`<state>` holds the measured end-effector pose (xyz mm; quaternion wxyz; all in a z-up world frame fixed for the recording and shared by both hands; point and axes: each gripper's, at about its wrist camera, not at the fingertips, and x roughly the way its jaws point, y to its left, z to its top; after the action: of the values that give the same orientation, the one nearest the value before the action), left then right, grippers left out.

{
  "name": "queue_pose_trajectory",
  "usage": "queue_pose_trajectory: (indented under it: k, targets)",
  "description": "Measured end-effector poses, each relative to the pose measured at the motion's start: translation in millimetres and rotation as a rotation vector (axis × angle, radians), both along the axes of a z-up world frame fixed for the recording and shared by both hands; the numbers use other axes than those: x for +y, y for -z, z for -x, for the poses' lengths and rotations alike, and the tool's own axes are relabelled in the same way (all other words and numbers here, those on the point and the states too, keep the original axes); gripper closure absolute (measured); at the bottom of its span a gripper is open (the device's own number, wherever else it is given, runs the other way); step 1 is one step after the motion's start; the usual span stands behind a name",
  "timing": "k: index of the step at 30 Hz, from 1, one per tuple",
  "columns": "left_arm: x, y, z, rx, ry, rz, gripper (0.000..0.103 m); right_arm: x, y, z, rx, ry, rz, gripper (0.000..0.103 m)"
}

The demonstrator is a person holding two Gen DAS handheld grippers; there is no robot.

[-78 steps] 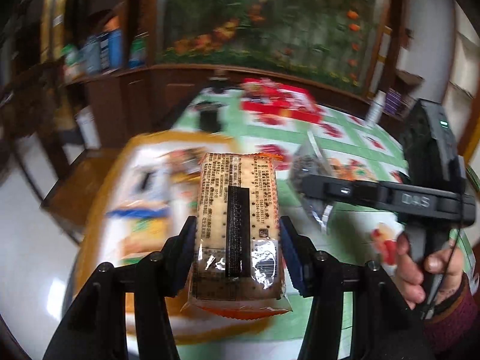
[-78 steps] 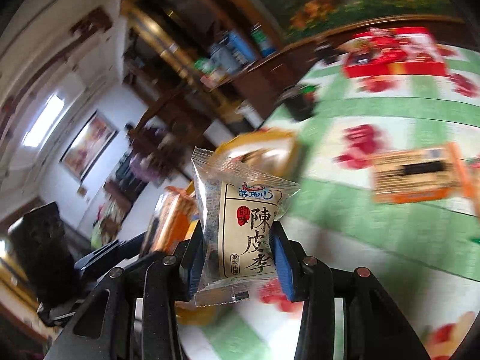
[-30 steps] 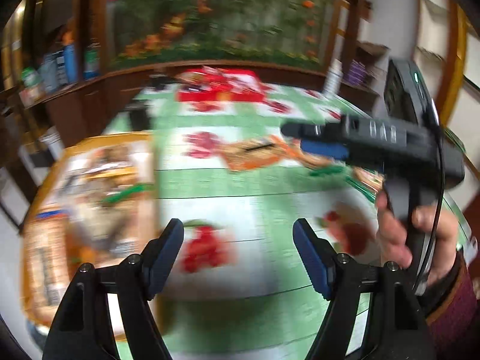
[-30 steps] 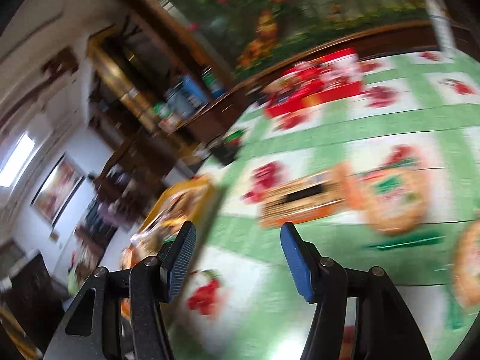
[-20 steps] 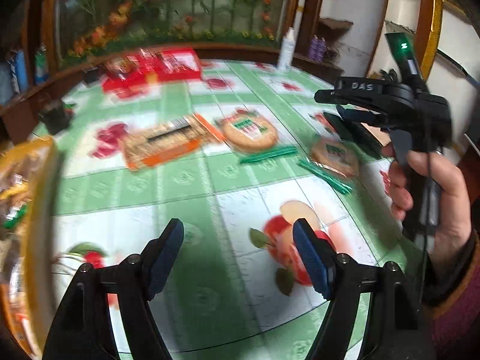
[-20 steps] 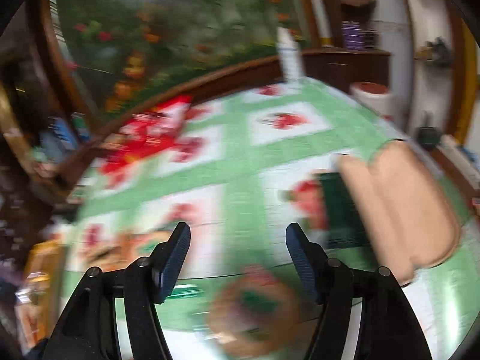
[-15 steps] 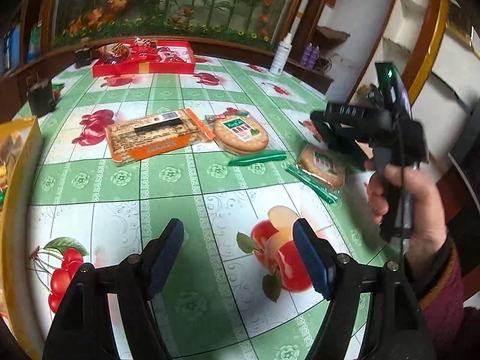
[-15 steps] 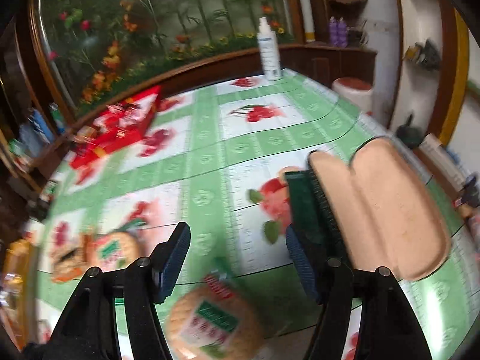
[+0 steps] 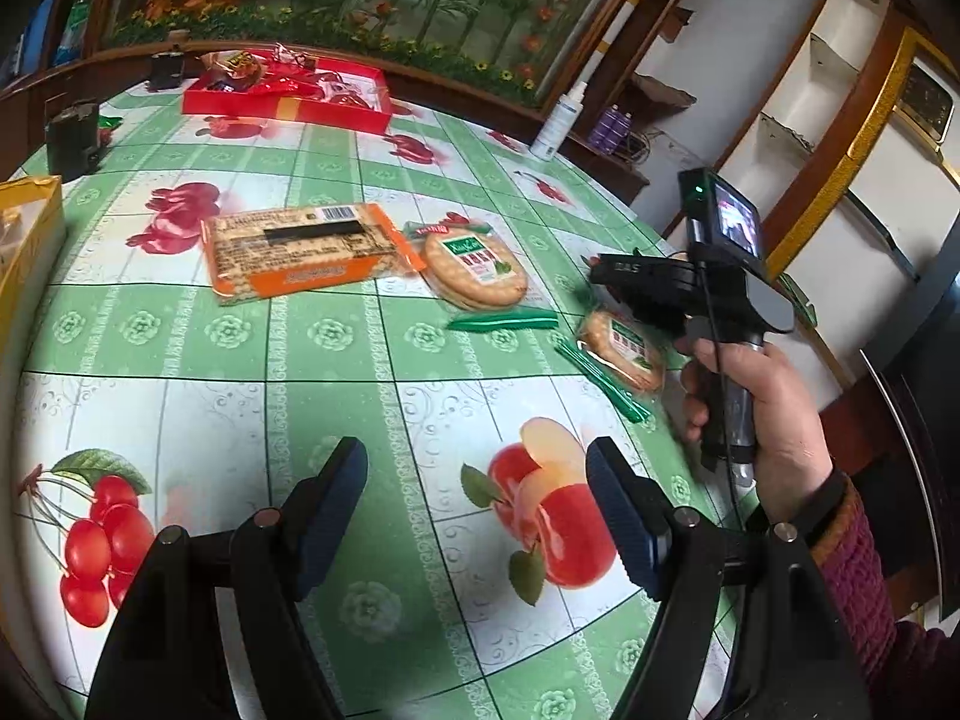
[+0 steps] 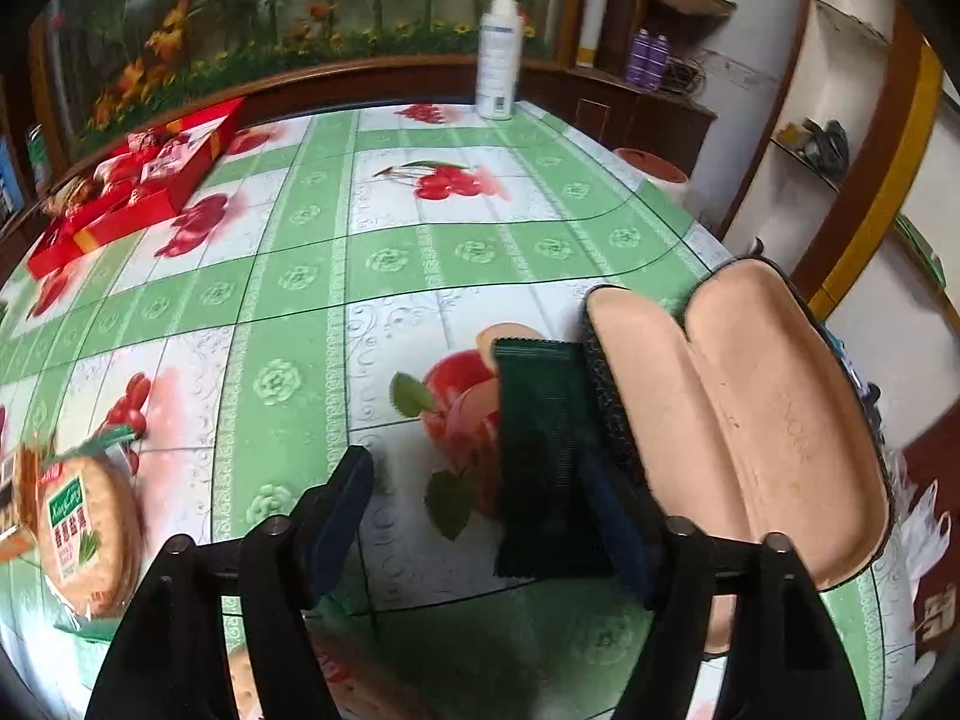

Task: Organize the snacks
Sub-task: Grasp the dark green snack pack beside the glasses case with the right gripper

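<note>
Green-checked tablecloth under both my claws: the left gripper hangs apart and empty low in its frame, with the orange cracker pack and two round biscuit packs up around mid-frame. My right gripper has just been spreading its jaws, nothing pinched. Its right pad sits just beside a dark green sachet lying against an open glasses case at right.

Bright even daylight; strong fisheye bending, dark corners; slight blur at edges.

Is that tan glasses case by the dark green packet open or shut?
Open: the glasses case lies spread flat, both tan-lined halves facing up beside the dark green packet.
</note>
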<state>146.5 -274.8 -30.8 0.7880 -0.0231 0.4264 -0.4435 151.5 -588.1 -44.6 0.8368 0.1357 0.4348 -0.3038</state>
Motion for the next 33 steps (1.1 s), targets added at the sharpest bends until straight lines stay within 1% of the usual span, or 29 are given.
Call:
queue_pose_trajectory:
  k: [1, 3, 4, 5, 6, 7, 8, 10, 11, 12, 14, 15, 16, 17, 19, 20, 22, 23, 25, 26, 28, 29, 31, 32, 33]
  targets:
    - [-0.6, 0.3, 0.0, 0.002, 0.002, 0.000, 0.028, 4.3, -2.3, 1.1, -0.025, -0.031, -0.028, 0.025]
    - [-1.3, 0.5, 0.2, 0.005, 0.007, 0.001, 0.029, 14.8, -6.2, 0.2, -0.086, -0.128, -0.122, 0.025]
    - [-1.5, 0.7, 0.2, 0.007, 0.009, 0.002, 0.029, 23.6, -8.3, -0.7, -0.122, -0.210, -0.189, 0.025]
    - [-1.6, 0.8, 0.1, 0.007, 0.008, 0.003, 0.029, 36.5, -11.3, -1.6, -0.171, -0.330, -0.295, 0.025]
    - [-1.4, 0.9, 0.1, 0.007, 0.007, 0.004, 0.028, 43.2, -13.0, -2.3, -0.200, -0.399, -0.363, 0.028]
    - [-1.4, 0.8, 0.1, 0.007, 0.006, 0.006, 0.029, 48.3, -17.9, -0.2, -0.241, -0.441, -0.406, 0.028]
    - [-1.0, 0.8, 0.0, 0.008, 0.005, 0.006, 0.028, 50.0, -26.1, 4.7, -0.286, -0.439, -0.404, 0.028]
    - [-0.9, 1.0, -0.6, 0.010, 0.004, 0.007, 0.029, 43.7, -41.4, 15.4, -0.353, -0.412, -0.357, 0.028]
    - [-0.4, 1.1, -0.8, 0.010, 0.002, 0.008, 0.028, 34.8, -45.6, 22.5, -0.384, -0.374, -0.342, 0.028]
    - [-0.2, 1.2, -0.8, 0.011, 0.001, 0.009, 0.028, 27.5, -45.3, 26.1, -0.391, -0.336, -0.339, 0.028]
    - [-0.1, 1.3, -0.9, 0.012, 0.001, 0.009, 0.028, 10.3, -40.9, 32.5, -0.374, -0.217, -0.311, 0.028]
    - [0.1, 1.3, -1.0, 0.012, 0.001, 0.010, 0.028, 1.1, -37.3, 35.6, -0.346, -0.151, -0.292, 0.028]
    - [0.4, 1.4, -1.0, 0.013, 0.000, 0.011, 0.028, -7.8, -33.6, 37.1, -0.325, -0.110, -0.292, 0.028]
    - [0.6, 1.5, -1.3, 0.014, -0.002, 0.012, 0.028, -16.0, -29.3, 38.6, -0.327, -0.093, -0.325, 0.028]
    - [0.7, 1.4, -1.2, 0.013, -0.001, 0.012, 0.028, -17.7, -27.3, 34.2, -0.336, -0.140, -0.361, 0.028]
    - [0.8, 1.2, -0.9, 0.012, 0.003, 0.014, 0.028, -12.7, -27.8, 27.5, -0.311, -0.167, -0.328, 0.028]
    - [0.6, 1.1, -0.6, 0.010, 0.007, 0.014, 0.028, -3.9, -26.8, 10.6, -0.246, -0.185, -0.243, 0.028]
    - [0.6, 0.9, -0.2, 0.010, 0.007, 0.015, 0.028, -0.7, -23.6, 0.1, -0.208, -0.195, -0.218, 0.028]
    - [0.6, 0.9, 0.2, 0.009, 0.011, 0.014, 0.028, 3.4, -14.8, -9.8, -0.159, -0.223, -0.213, 0.029]
    - [0.5, 0.5, 0.8, 0.008, 0.013, 0.015, 0.028, 5.6, -9.7, -16.8, -0.109, -0.234, -0.200, 0.029]
    - [1.0, 0.0, 1.3, 0.006, 0.011, 0.018, 0.028, 11.1, -2.9, -25.0, -0.065, -0.270, -0.177, 0.029]
    - [1.1, 0.0, 1.1, 0.007, 0.010, 0.019, 0.028, 16.1, -0.1, -26.8, -0.050, -0.281, -0.148, 0.029]
    - [-0.4, 0.9, 0.8, 0.010, 0.013, 0.014, 0.028, 26.1, 1.5, -28.5, -0.013, -0.309, -0.077, 0.033]
    - [-0.9, 1.2, 0.9, 0.011, 0.016, 0.011, 0.028, 28.4, 0.1, -27.6, -0.021, -0.321, -0.076, 0.041]
    - [-1.4, 1.5, 1.0, 0.013, 0.017, 0.010, 0.028, 28.3, -1.1, -26.8, -0.023, -0.326, -0.075, 0.056]
